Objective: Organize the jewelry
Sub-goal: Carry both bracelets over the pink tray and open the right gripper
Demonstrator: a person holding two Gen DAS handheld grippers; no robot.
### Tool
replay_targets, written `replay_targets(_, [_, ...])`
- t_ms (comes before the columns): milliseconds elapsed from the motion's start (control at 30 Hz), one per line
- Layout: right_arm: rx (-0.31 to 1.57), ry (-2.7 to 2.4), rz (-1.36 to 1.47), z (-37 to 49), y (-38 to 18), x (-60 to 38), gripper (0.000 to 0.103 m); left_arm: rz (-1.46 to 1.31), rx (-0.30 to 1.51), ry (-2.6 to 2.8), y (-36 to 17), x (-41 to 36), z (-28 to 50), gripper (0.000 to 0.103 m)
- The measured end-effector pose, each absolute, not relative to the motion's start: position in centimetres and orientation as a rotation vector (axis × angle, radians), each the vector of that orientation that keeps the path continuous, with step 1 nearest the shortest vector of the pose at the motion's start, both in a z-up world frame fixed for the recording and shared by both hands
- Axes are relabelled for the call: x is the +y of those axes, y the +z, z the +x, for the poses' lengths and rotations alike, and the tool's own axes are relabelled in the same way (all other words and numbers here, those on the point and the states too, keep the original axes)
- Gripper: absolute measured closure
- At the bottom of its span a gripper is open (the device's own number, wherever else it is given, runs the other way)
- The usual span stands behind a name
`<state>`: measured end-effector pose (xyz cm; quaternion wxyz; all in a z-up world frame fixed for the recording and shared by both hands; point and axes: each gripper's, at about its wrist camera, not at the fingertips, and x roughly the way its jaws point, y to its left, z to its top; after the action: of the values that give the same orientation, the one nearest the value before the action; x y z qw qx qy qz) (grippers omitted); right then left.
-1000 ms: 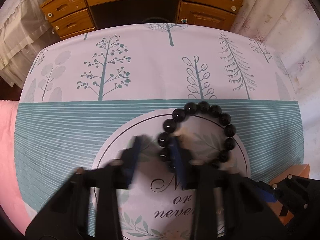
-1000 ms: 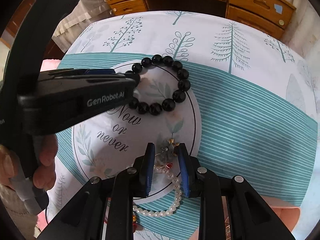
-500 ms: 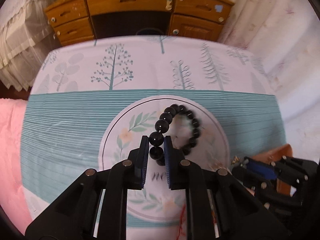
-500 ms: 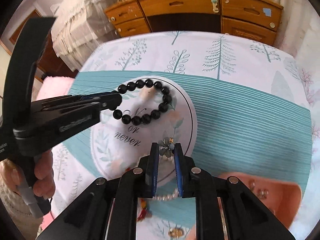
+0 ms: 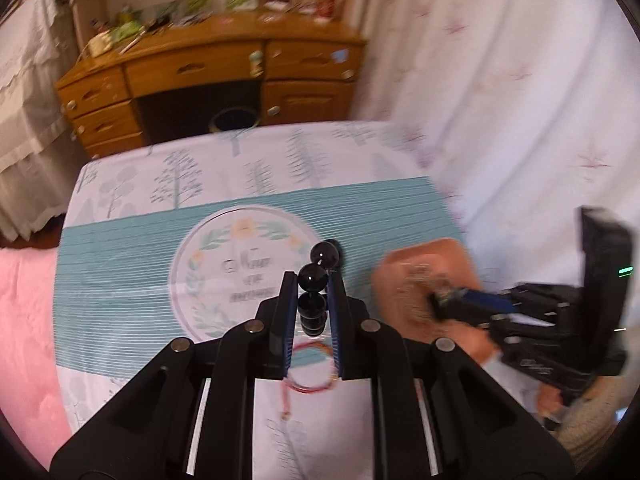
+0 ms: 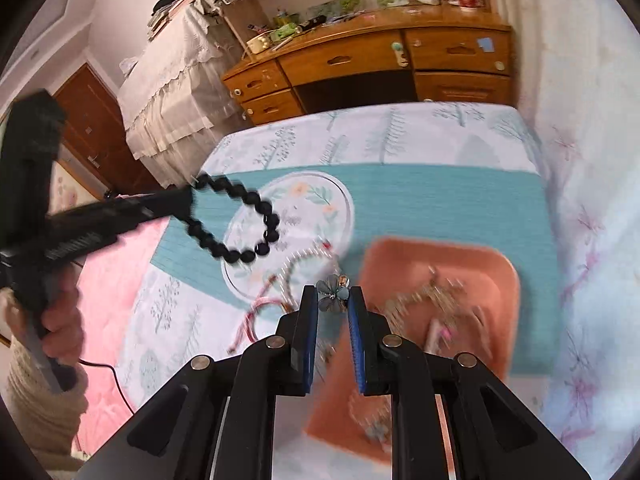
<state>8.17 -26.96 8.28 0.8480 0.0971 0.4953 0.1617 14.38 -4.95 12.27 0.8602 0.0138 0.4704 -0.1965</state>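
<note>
Beads, round, black and glossy, sit pinched between the blue pads of the left gripper (image 5: 313, 300), whose jaws are nearly closed on the bracelet (image 5: 316, 280). From the right wrist camera the same bracelet (image 6: 240, 224) shows as a full loop of dark spheres dangling in the air from the tip of that gripper (image 6: 188, 204), above the tablecloth (image 6: 420, 196) and clear of its surface. A hand (image 6: 60, 328) grips the black plastic handle.

The right gripper (image 6: 333, 304) has its jaws drawn in to a narrow gap around a small grey flower charm (image 6: 334, 290) with metallic petals, held at the fingertips. Pearly strands trail below it, blurred. It hangs over the left edge of a shallow terracotta-coloured tray (image 6: 492, 264) with rounded corners; inside the tray lies a tangle of pale chain-like jewelry (image 6: 432, 296), too smeared to make out piece by piece.

The cloth is smooth, printed with thin teal stripes, pale trees and a round leafy medallion (image 5: 240, 272) with script lettering. A thin red cord loop (image 5: 312, 372) lies on it just below the left gripper's pads. A pink quilted cover (image 5: 24, 320) borders the cloth, and a wooden desk (image 6: 360, 60) with drawers stands behind.
</note>
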Motion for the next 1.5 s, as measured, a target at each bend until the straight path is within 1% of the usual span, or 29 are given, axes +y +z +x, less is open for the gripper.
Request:
replay_targets(133, [1.053, 0.290, 0.223, 4.4, 7.4, -29.7, 0.088, 0.027, 0.954, -0.504, 14.5, -7.4, 11.4, 0.091])
replay_targets(267, [1.057, 0.250, 0.267, 3.0, 5.7, -31.7, 0.088, 0.059, 0.965, -0.586, 14.6, -10.8, 9.0, 0.091])
replay_targets(500, [1.058, 0.214, 0.313, 2.1, 3.7, -34.0, 0.088, 0.110, 1.062, -0.657, 11.0, -15.7, 7.5, 0.091])
replay_targets(633, [1.062, 0.207, 0.266, 2.2, 2.9, -33.4, 0.088, 0.137, 1.141, -0.664, 7.8, -17.2, 7.7, 0.091])
replay_targets(800, [1.064, 0.195, 0.241, 2.6, 2.4, -32.7, 0.088, 0.180, 1.193, -0.656, 4.8, -18.2, 7.7, 0.091])
replay_targets(967, [1.085, 0.179, 0.217, 2.8, 1.3, -32.5, 0.088, 0.225, 1.206, -0.639, 2.9, -18.9, 8.3, 0.091])
replay_targets(1133, [1.105, 0.182, 0.187, 2.9, 0.5, -31.8, 0.088, 0.180, 1.242, -0.610, 1.7, -18.8, 9.6, 0.091])
replay_targets(1267, [1.128, 0.183, 0.157, 2.9, 0.0, -31.3, 0.088, 0.153, 1.236, -0.607, 1.8, -18.7, 10.2, 0.091])
replay_targets(1333, [1.145, 0.191, 0.145, 2.8, -0.3, -31.0, 0.086, 0.138, 1.233, -0.610, 2.1, -18.7, 10.3, 0.091])
replay_targets(1400, [1.149, 0.195, 0.151, 2.7, -0.4, -30.9, 0.078, 0.121, 1.232, -0.628, 2.6, -18.8, 10.3, 0.091])
replay_targets(1433, [1.149, 0.196, 0.161, 2.7, -0.4, -31.0, 0.076, 0.116, 1.230, -0.639, 2.8, -18.9, 10.2, 0.091])
replay_targets(1500, [1.146, 0.192, 0.186, 2.6, -0.3, -31.2, 0.070, 0.114, 1.225, -0.656, 3.3, -19.3, 9.8, 0.091])
